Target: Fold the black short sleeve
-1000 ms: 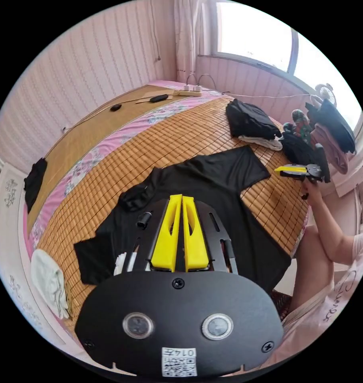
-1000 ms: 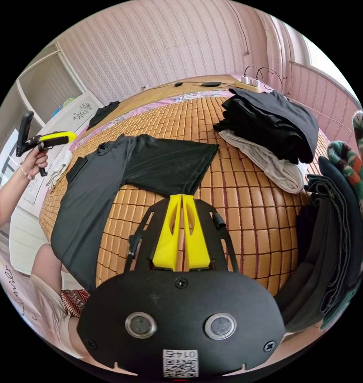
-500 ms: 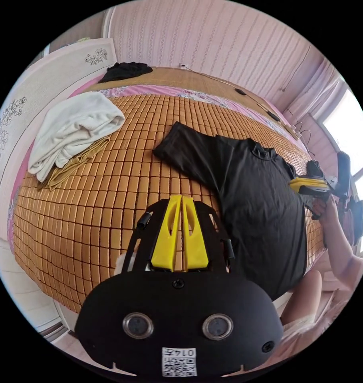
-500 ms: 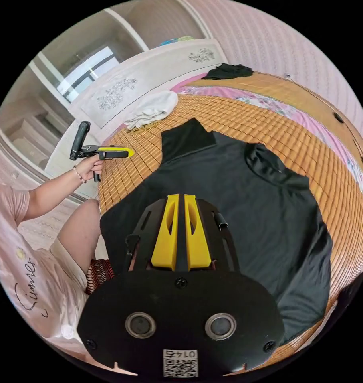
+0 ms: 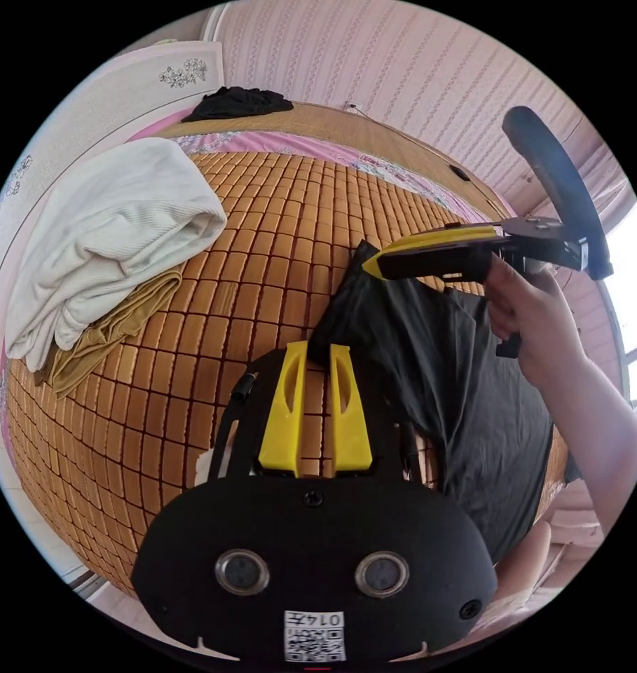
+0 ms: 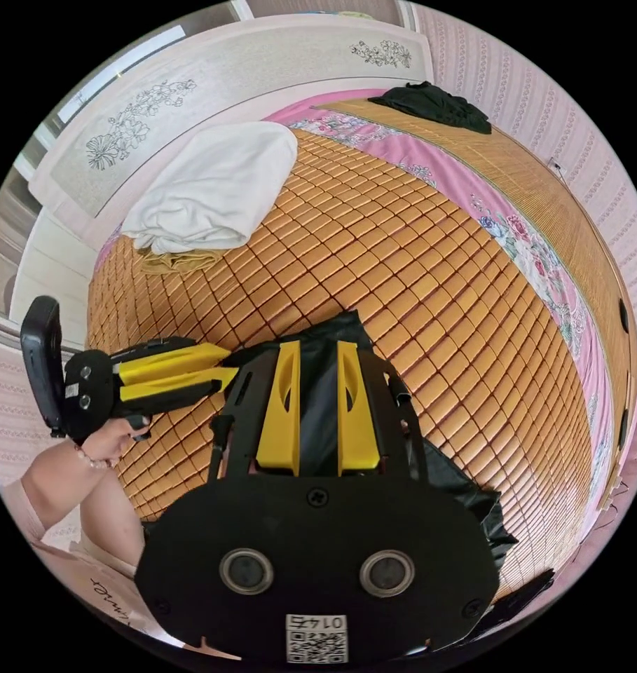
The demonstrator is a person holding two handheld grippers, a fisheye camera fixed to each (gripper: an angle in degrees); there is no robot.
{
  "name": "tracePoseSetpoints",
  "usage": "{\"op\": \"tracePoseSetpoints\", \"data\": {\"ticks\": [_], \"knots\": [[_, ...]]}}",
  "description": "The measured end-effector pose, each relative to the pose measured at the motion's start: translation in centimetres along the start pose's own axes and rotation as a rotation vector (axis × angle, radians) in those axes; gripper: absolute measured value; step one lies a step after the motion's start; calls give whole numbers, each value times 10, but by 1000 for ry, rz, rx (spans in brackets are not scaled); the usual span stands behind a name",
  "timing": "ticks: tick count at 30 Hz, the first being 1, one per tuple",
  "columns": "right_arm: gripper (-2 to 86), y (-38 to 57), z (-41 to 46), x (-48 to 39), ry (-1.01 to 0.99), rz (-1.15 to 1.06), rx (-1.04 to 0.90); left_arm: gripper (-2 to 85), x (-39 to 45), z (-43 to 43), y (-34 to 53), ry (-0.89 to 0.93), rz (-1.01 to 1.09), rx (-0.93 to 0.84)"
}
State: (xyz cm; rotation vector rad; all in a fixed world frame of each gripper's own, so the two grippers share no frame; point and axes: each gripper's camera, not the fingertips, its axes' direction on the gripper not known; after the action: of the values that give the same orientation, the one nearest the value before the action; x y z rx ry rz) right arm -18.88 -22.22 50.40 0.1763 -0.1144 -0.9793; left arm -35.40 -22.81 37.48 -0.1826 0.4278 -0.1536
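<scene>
The black short sleeve shirt (image 5: 465, 378) lies flat on a woven bamboo mat (image 5: 276, 210). In the left gripper view, my left gripper (image 5: 318, 348) is open, its tips right at the corner of one sleeve. My right gripper (image 5: 368, 266), held by a hand (image 5: 535, 315), hovers just beyond over the same sleeve. In the right gripper view, my right gripper (image 6: 317, 347) is open with the black sleeve (image 6: 318, 413) lying between its jaws. The left gripper (image 6: 227, 366) reaches in from the left, jaws slightly apart, at the sleeve's edge.
A folded white cloth (image 5: 115, 231) on a tan one (image 5: 101, 336) sits at the mat's near corner, the white cloth (image 6: 213, 182) close to a white panel (image 6: 227, 63). A crumpled black garment (image 6: 434, 105) lies at the far side, beyond a pink floral strip (image 6: 514, 231).
Both grippers have come together at one sleeve of the shirt and lowered toward it. Both pairs of jaws, shut before, now stand open. The shirt lies as before.
</scene>
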Motion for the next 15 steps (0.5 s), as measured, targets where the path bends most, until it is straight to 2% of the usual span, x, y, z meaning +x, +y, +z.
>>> {"op": "tracePoseSetpoints", "data": {"ticks": [2,3,5,11,15], "knots": [[77,-15,10,1,23,28,-55,33,-11,-2,5,14,49,20],[72,-19,5,1,26,36,-22,25,-14,-2,6,27,52,20],[23,-24,-1,0,16,34,-1,4,-27,-9,14,27,47,45],[0,-41,-23,-28,-80,-86,70,-6,-62,-46,49,63,6,141],[-2,-54,-27,-72,-135,-202,102,-6,-76,-61,74,21,-44,156]]}}
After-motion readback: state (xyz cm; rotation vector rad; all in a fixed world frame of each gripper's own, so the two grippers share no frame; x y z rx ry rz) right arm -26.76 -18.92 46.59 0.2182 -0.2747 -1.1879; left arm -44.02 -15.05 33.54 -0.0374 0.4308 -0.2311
